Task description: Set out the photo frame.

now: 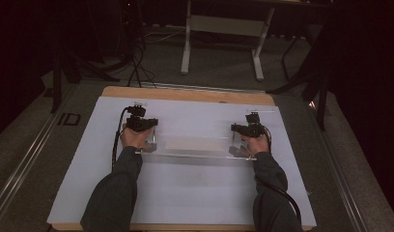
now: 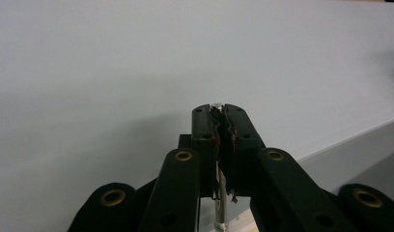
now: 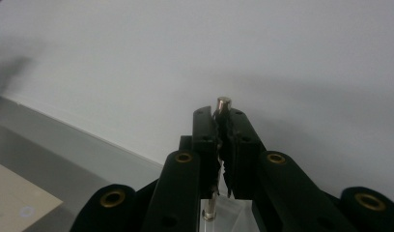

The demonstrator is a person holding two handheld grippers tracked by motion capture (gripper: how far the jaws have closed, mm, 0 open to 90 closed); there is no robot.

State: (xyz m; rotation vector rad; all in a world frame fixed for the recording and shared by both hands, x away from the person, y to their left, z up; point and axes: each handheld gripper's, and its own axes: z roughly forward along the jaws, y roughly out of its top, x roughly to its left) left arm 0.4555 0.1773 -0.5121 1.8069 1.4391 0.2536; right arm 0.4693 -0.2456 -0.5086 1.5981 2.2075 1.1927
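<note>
My left gripper (image 2: 223, 112) pinched a metal pin (image 2: 220, 212) at the left end of the clear acrylic tray (image 1: 195, 154); my right gripper (image 3: 222, 116) clamped another pin (image 3: 223, 104) at its right end, on the white tabletop (image 1: 185, 193).

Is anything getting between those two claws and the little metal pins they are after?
Nothing visible does. The left gripper is already shut on its metal pin, and the right gripper is shut on its own pin.
</note>
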